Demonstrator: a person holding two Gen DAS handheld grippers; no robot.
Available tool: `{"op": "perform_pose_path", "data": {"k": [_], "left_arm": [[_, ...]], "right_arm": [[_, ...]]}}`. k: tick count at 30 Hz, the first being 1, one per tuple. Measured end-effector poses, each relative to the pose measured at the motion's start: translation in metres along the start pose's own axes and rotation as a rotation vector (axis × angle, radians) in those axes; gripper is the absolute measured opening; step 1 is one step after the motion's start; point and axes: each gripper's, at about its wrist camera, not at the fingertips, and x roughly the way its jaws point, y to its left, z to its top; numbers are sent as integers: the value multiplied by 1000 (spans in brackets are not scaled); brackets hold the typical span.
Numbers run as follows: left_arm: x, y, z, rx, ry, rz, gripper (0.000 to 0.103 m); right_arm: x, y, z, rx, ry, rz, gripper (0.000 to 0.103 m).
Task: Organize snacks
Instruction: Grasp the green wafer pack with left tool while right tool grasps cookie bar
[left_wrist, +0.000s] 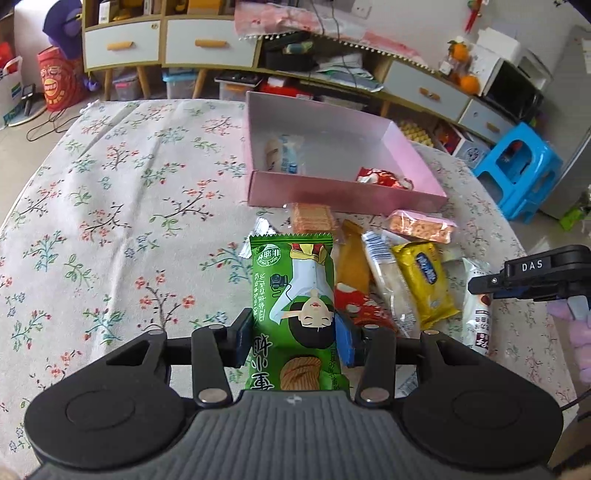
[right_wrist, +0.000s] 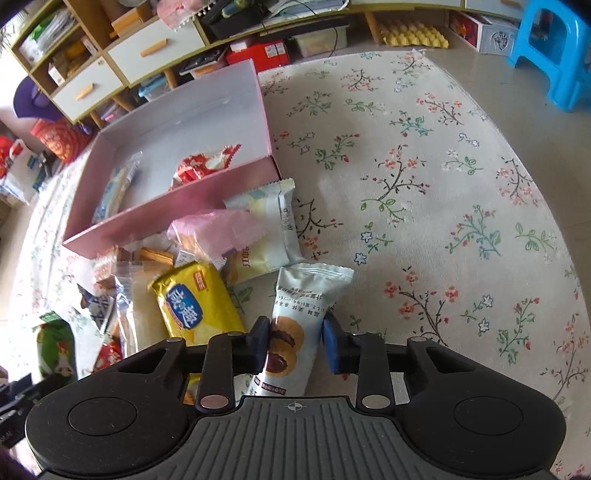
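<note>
The left gripper (left_wrist: 293, 341) pinched a green snack packet (left_wrist: 293, 295); the right gripper (right_wrist: 295, 345) pinched a pale cookie packet (right_wrist: 295, 332). Loose snacks (left_wrist: 399, 266) crowded the floral tablecloth (left_wrist: 129, 221) before the pink box (left_wrist: 343, 194).

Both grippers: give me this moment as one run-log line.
left gripper: shut on green packet | right gripper: shut on pale blue packet | pink box: two snacks inside | rest piled on tablecloth
</note>
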Motion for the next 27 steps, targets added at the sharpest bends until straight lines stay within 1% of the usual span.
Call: {"op": "perform_pose_path", "data": {"k": [4,6,9,10,12,13,14,17,19,20,22,27], "left_arm": [[2,-6,0,11,4,-9,41],[3,-8,-1,13,7,-8,41],[5,-9,-1,9,10,-6,41],[4,-9,-1,9,10,-7,41],[4,-10,0,12,7,-7,41],[4,-10,1,14,6,-6,41],[5,-11,0,15,7,-6,41],[6,-12,0,14,13,-2,41],[6,-12,-1,15,15,-2,41],[6,-13,-1,17,14,-1,41],[6,-15,-1,20,12,0,41],[4,-15,-1,16,7,-1,41]], "right_arm": [[-3,0,2,-11,-21,42,28],[3,1,4,-13,-10,44,29],[12,-2,5,33,25,65,31],[14,-3,4,47,33,65,33],[14,-3,2,67,50,71,40],[15,-2,0,71,60,75,42],[15,0,-2,71,72,72,44],[20,4,-9,56,93,40,44],[20,7,-11,45,82,29,44],[20,8,-12,44,79,24,41],[18,8,-12,46,67,17,30],[5,9,-14,42,43,34,29]]}}
